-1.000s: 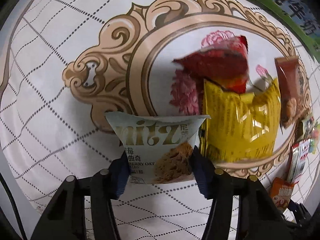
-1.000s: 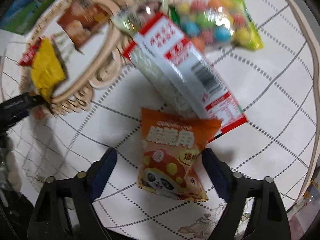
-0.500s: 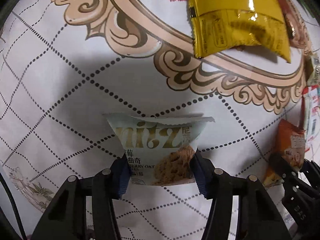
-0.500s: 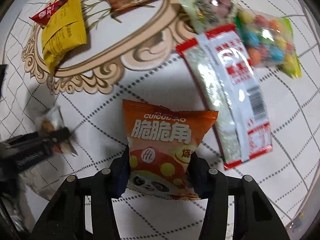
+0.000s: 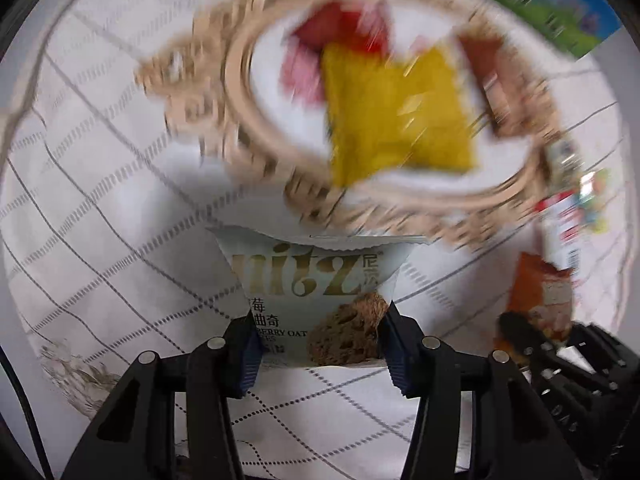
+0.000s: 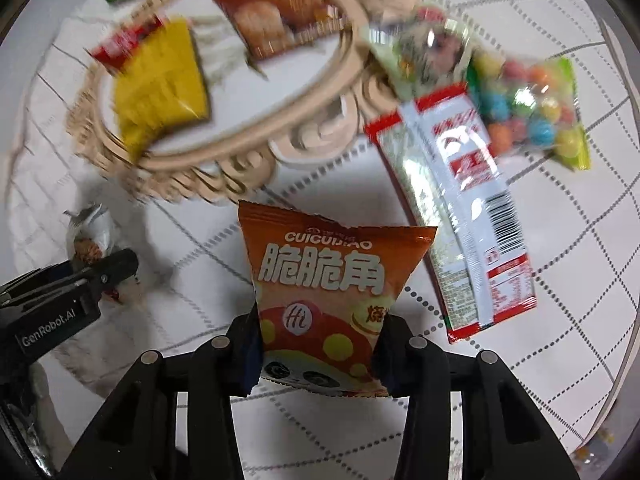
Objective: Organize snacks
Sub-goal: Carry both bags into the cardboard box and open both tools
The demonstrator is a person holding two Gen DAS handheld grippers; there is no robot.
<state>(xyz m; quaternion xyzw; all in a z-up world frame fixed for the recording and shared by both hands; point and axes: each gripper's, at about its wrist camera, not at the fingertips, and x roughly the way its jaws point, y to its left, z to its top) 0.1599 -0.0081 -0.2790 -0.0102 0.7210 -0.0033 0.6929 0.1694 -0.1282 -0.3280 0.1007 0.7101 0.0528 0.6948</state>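
Observation:
My left gripper [image 5: 318, 344] is shut on a pale grey-green cookie packet [image 5: 316, 292] and holds it above the tablecloth. My right gripper [image 6: 318, 354] is shut on an orange snack bag [image 6: 326, 292] with a panda on it. The orange bag also shows at the right of the left wrist view [image 5: 538, 296], and the cookie packet at the left of the right wrist view [image 6: 90, 236]. A yellow packet [image 5: 396, 116], a red packet [image 5: 344, 32] and a brown packet [image 5: 496, 80] lie inside the ornate oval print, all blurred.
A long red-and-white packet [image 6: 460, 216], a bag of coloured candy balls [image 6: 528, 108] and a clear green-edged packet [image 6: 424, 52] lie to the right. A green and blue box [image 5: 552, 4] stands at the far edge. The table's edge [image 6: 624, 240] curves along the right.
Both grippers have lifted and tilted back with their packets, so the oval print and its packets are back in view. The right gripper closed on the orange bag a second ago.

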